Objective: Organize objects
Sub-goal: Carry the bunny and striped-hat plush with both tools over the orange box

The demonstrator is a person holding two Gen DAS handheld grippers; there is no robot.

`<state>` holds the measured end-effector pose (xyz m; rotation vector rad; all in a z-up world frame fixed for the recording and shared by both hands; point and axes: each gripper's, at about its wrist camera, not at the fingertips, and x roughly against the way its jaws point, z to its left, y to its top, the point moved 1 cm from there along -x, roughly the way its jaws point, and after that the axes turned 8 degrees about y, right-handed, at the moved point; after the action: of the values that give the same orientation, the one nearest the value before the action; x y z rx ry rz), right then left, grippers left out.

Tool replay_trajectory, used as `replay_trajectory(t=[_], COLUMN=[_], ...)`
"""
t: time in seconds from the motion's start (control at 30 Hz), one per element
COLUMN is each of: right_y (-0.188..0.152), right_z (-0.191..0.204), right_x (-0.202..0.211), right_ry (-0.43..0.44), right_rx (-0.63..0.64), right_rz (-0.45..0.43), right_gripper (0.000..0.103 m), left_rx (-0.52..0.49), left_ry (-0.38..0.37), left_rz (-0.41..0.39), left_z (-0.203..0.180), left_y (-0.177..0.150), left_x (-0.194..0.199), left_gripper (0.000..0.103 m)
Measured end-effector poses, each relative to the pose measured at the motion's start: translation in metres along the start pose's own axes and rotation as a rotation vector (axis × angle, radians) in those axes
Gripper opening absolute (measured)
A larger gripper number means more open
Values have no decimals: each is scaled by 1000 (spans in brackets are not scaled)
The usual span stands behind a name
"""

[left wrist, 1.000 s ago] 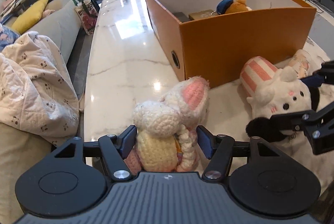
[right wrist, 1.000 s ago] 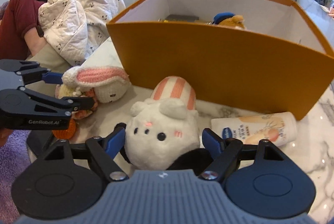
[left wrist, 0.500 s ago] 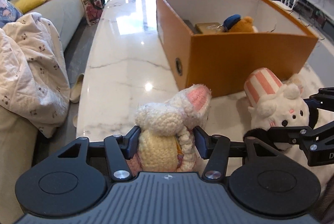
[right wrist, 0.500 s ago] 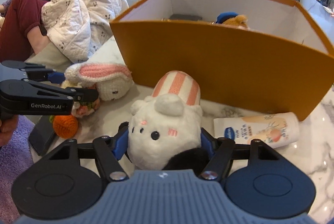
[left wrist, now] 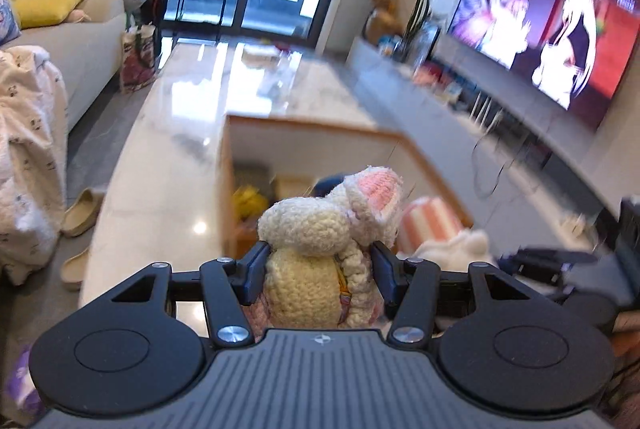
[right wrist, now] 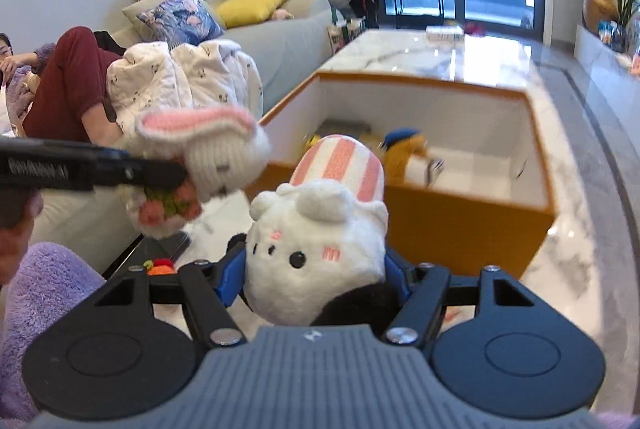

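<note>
My left gripper (left wrist: 318, 271) is shut on a crocheted cream bunny (left wrist: 320, 253) with pink-lined ears, held in the air above the near end of the orange box (left wrist: 304, 133). My right gripper (right wrist: 314, 279) is shut on a white plush animal (right wrist: 320, 241) with a pink-striped hat, also lifted off the table, just short of the orange box (right wrist: 460, 213). In the right wrist view the crocheted bunny (right wrist: 212, 149) hangs to the left in the left gripper (right wrist: 160, 175). The plush's striped hat (left wrist: 430, 225) shows at the right of the left wrist view.
Inside the box lie a small duck toy with a blue cap (right wrist: 404, 149) and other items. The marble table (right wrist: 440, 53) stretches beyond it. A sofa with a quilt (right wrist: 184, 77) and a seated person (right wrist: 68, 77) are at the left. A TV (left wrist: 552, 37) is at the right.
Both grippers closed onto their toys and lifted them off the table. Both views now look down into the box from higher up; the left gripper has also rolled.
</note>
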<state>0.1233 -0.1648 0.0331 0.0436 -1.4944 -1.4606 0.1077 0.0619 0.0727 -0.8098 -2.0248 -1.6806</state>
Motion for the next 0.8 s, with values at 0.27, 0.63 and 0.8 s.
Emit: replay_trajectory(t=[0.27,0.63,0.8], right_y=[42,79,71], right_z=[-46,-126,-134], right_x=[41,-2,-25], right_ry=[-118,-153,-171], right_rx=[41,-8,39], right_rz=[-70,67,145], right_gripper=[70,70,70], left_rx=[151,239,269], left_ry=[-113,-110,-123], left_rz=[2,120,214], left_z=[-32,-57,-51], left_y=[42,41,21], left_x=[-54,-164,-185], left_gripper=[62,62,63])
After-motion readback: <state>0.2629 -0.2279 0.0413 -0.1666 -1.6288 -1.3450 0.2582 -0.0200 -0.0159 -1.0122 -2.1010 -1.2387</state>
